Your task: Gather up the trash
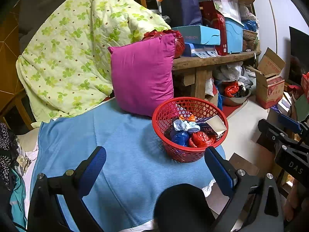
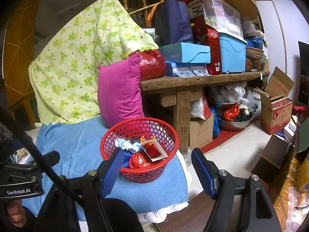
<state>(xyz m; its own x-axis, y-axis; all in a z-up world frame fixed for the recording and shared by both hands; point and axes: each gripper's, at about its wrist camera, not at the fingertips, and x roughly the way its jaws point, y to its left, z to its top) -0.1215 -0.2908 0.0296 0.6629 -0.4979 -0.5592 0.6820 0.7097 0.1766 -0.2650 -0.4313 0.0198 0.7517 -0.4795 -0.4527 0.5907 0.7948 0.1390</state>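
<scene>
Trash sits bundled in a red basket (image 2: 139,150) near the right edge of a blue-clothed surface (image 1: 125,164). Left tongs (image 1: 154,166) and right tongs (image 2: 156,172) both hang released, grasping nothing. Nudging the light basket rightward could tip it onto the floor.

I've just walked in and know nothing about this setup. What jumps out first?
A red basket full of crumpled bags and wrappers sits on a blue cloth, near its edge. Behind it a magenta pillow leans against a green flowered quilt. To the right, a wooden bench is piled with boxes.
</scene>
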